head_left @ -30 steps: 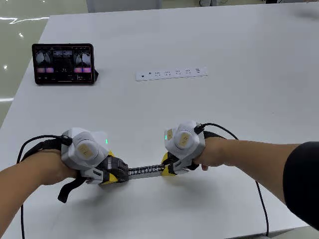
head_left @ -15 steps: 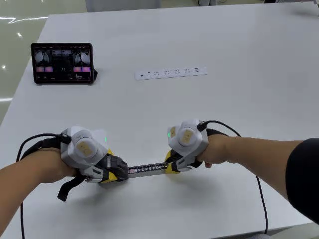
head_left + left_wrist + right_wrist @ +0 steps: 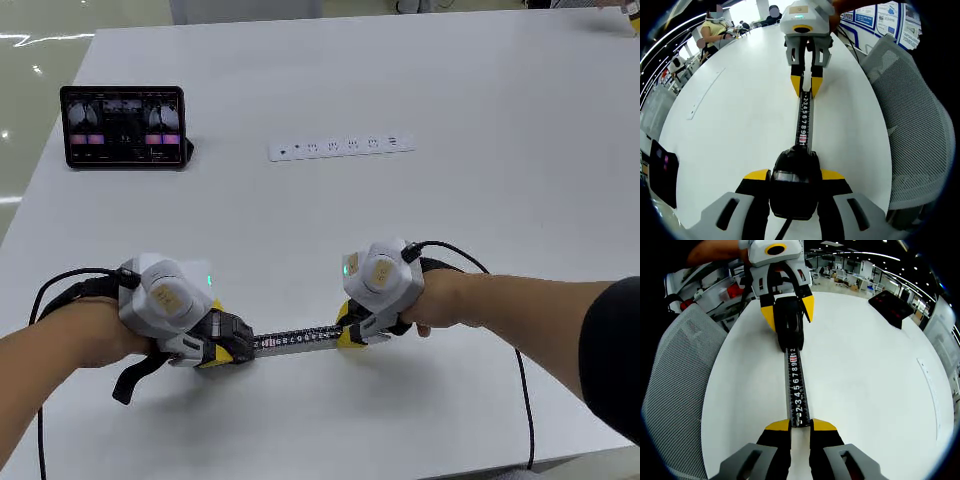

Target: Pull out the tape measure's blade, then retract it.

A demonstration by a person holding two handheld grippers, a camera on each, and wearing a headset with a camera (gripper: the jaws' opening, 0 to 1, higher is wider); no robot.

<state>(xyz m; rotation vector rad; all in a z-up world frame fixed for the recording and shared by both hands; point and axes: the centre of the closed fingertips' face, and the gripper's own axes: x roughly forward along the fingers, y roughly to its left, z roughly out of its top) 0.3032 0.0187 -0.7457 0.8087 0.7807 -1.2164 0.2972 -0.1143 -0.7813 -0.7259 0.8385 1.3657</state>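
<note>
Alignment mattered most here: the tape measure (image 3: 236,338) lay in one straight line across the near part of the white table (image 3: 450,200), from the left gripper to the right one, and any pull or return would have to run along this line. On the left, the left gripper (image 3: 222,347) was clamped on the black case (image 3: 795,190), with one yellow-tipped jaw on each side of it. The case was on the table or just above it; I could not tell which. From the mouth of the case the blade (image 3: 298,340) ran to the right, flat, with its printed numbers facing up, and only a short length was out. On the right, the right gripper (image 3: 347,337) was closed on the free end of the blade and pinched the tip. In the right gripper view the blade went straight ahead from the jaws to the case, without bend or twist. In my judgement the pulling-out step was in hand and not far along. To extend more, the right gripper should move away from the case along the blade's long axis; to retract, it should go back the same way
</note>
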